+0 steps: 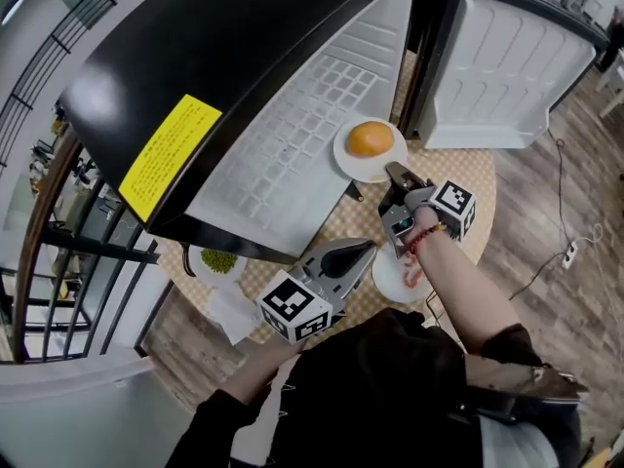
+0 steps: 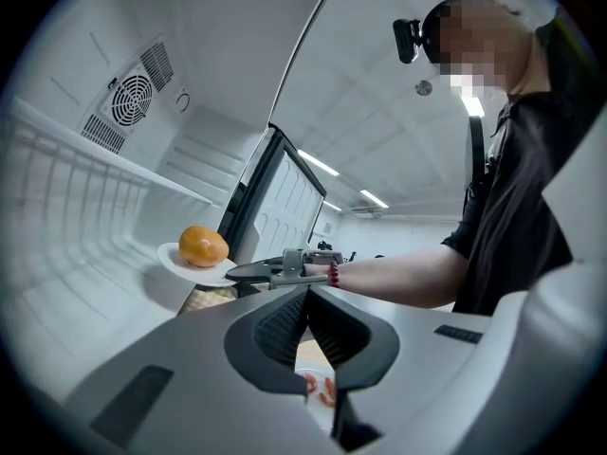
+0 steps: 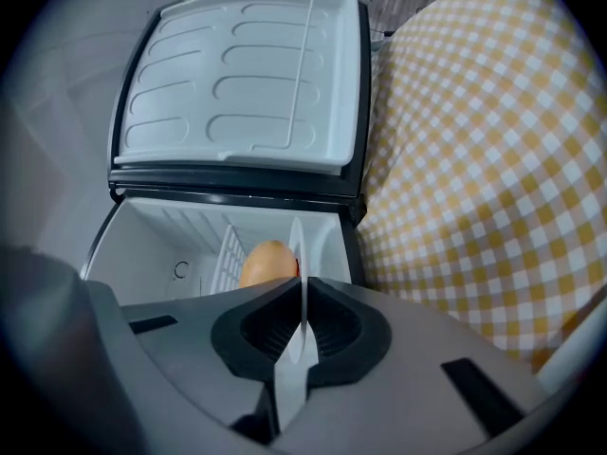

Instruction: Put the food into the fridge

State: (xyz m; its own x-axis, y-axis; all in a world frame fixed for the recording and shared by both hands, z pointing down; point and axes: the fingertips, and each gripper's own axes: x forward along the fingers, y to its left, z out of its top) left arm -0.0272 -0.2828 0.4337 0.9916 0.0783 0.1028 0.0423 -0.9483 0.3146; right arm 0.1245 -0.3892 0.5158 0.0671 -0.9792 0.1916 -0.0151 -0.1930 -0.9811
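Left gripper (image 1: 367, 248) jaws together, empty. Right gripper (image 1: 392, 172) clamped on rim of 1 plate (image 1: 342, 156) carrying round orange food (image 1: 370, 138), at fridge (image 1: 283, 164) opening.

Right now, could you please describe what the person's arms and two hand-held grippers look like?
The left hand-held gripper and right hand-held gripper are grey plastic shells with dark ribbed pads inside tapering jaws. Each carries a white cube printed with black square markers. The right wrist wears a red bead bracelet; the top is black and short-sleeved.
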